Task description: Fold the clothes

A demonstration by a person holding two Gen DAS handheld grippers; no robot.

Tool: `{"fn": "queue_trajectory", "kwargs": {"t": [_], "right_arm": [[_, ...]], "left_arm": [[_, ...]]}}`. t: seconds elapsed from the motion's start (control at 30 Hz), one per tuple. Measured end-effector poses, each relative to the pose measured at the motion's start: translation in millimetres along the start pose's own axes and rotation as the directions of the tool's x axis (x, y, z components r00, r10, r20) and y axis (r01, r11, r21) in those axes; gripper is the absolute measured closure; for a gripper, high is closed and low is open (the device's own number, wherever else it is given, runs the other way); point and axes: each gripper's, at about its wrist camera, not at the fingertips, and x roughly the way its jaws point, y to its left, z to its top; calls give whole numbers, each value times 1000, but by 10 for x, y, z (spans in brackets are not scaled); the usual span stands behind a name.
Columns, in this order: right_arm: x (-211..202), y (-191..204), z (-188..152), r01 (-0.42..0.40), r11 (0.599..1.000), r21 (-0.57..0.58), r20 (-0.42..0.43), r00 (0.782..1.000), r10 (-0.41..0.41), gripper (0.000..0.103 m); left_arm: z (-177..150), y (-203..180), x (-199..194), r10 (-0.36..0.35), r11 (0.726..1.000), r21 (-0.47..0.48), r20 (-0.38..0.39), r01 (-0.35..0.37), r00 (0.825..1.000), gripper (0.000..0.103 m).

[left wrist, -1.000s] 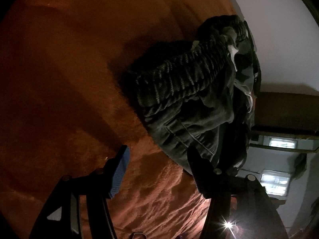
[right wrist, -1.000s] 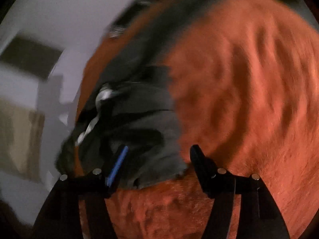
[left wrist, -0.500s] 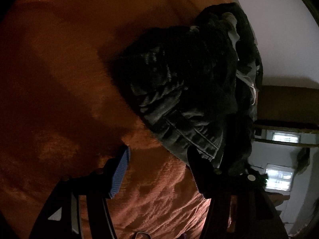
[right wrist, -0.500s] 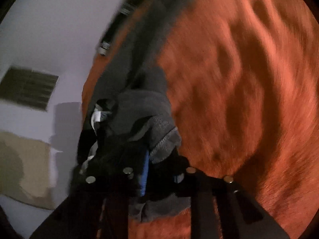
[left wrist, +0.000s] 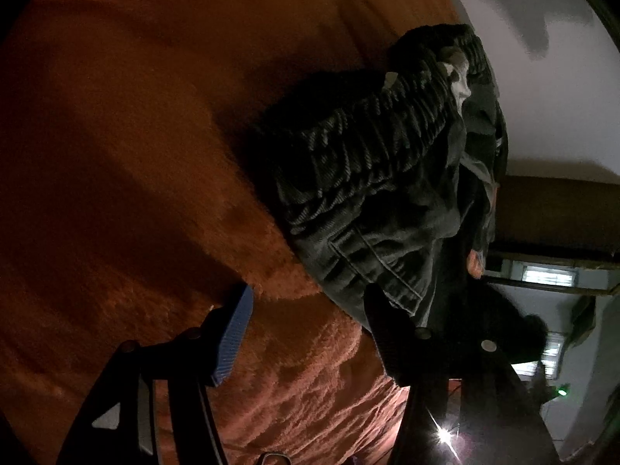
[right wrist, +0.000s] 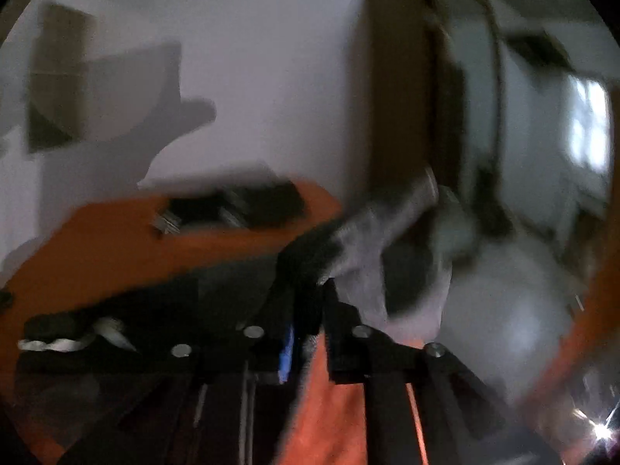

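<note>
1. Since the frame one second ago, your right gripper (right wrist: pixel 308 310) has gone from spread over the garment's edge to clamped on it, and its camera has swung up from the blanket to the wall; the view is blurred by motion.
2. The right jaws stand nearly together with dark cloth (right wrist: pixel 348 240) pinched between them; the cloth appears to trail up and away from the tips, though the blur leaves its shape unclear.
3. Your left gripper (left wrist: pixel 306 317) is spread wide and holds nothing, much as it was a second ago; it hovers over the orange blanket (left wrist: pixel 155 155), its right finger (left wrist: pixel 381 321) just at the garment's near edge.
4. The trousers (left wrist: pixel 379 178) lie bunched on the blanket, ribbed waistband (left wrist: pixel 372 135) uppermost, a pocket seam toward you; the heap has shifted under the right-hand pull.
5. Reading: a lift has begun on one side. The garment is neither flat nor folded, so spreading likely comes before any fold.
</note>
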Motion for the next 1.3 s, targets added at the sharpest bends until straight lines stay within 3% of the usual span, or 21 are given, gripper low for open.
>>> {"fn": "queue_trajectory", "kwargs": {"t": [0.07, 0.13, 0.27, 0.33, 0.37, 0.43, 0.53, 0.6, 0.63, 0.67, 0.7, 0.83, 0.9, 0.93, 1.0, 1.03, 1.07, 1.13, 1.23, 1.3], "right_arm": [[303, -397, -176, 136, 987, 81, -151, 981, -123, 59], [605, -881, -467, 273, 941, 199, -342, 919, -195, 54], [882, -1572, -1221, 408, 794, 451, -601, 796, -68, 54], [937, -1652, -1528, 394, 748, 534, -634, 772, 47, 54], [947, -1636, -1609, 370, 743, 557, -629, 772, 87, 54], [959, -1571, -1652, 287, 755, 590, -583, 798, 152, 54], [975, -1537, -1605, 196, 800, 567, -509, 847, 153, 54], [1026, -1632, -1624, 196, 803, 562, -486, 864, 129, 54], [1044, -1709, -1649, 186, 795, 578, -474, 869, 142, 63], [1062, -1785, -1673, 175, 786, 593, -461, 874, 154, 102], [1045, -1844, -1657, 168, 785, 596, -446, 882, 150, 103], [500, -1863, -1140, 182, 869, 460, -322, 946, -28, 103], [301, -1885, -1045, 186, 881, 435, -294, 954, -56, 103], [334, -1909, -1064, 167, 874, 456, -328, 945, -9, 103], [552, -2044, -1145, 165, 841, 516, -418, 905, 79, 81], [727, -2120, -1246, 189, 806, 561, -470, 874, 122, 54], [843, -2187, -1354, 213, 770, 601, -500, 852, 154, 44], [1025, -2211, -1478, 262, 747, 611, -550, 820, 162, 44], [1179, -2207, -1529, 370, 760, 535, -630, 774, 66, 44], [1205, -2265, -1567, 362, 746, 559, -608, 790, 73, 46]], "left_arm": [[10, -4, -6, 2, 1000, 1, 1, -2, 1000, 42], [22, -11, -17, 4, 1000, 4, 3, -4, 1000, 42], [29, -32, -41, 7, 1000, 10, 6, -7, 1000, 42], [29, -4, -81, 10, 1000, 10, 10, -10, 1000, 42], [30, 10, -101, 12, 1000, 9, 12, -12, 1000, 42], [35, 39, -140, 12, 1000, 6, 19, -13, 1000, 42], [51, 68, -143, 13, 1000, -6, 26, -13, 1000, 42], [72, 35, -73, 8, 1000, -20, 27, -7, 1000, 42], [73, 36, -62, 5, 1000, -24, 27, -4, 1000, 42], [73, 34, -58, 7, 1000, -24, 28, -6, 1000, 42], [73, 25, -62, 9, 1000, -23, 29, -8, 1000, 42], [72, -8, -74, 11, 1000, -16, 32, -11, 999, 42], [75, -7, -66, 14, 1000, -11, 33, -14, 999, 42], [86, 0, -56, 16, 1000, -16, 30, -16, 999, 42], [107, 16, -38, 20, 1000, -24, 25, -19, 999, 42], [118, 19, -26, 22, 999, -28, 22, -22, 1000, 42], [132, -20, 8, 27, 999, -26, 20, -26, 999, 42], [119, -67, 18, 29, 999, -15, 21, -28, 999, 42], [92, -84, -8, 27, 1000, 2, 21, -27, 999, 42], [93, -74, -12, 25, 1000, -3, 22, -25, 999, 42]]}}
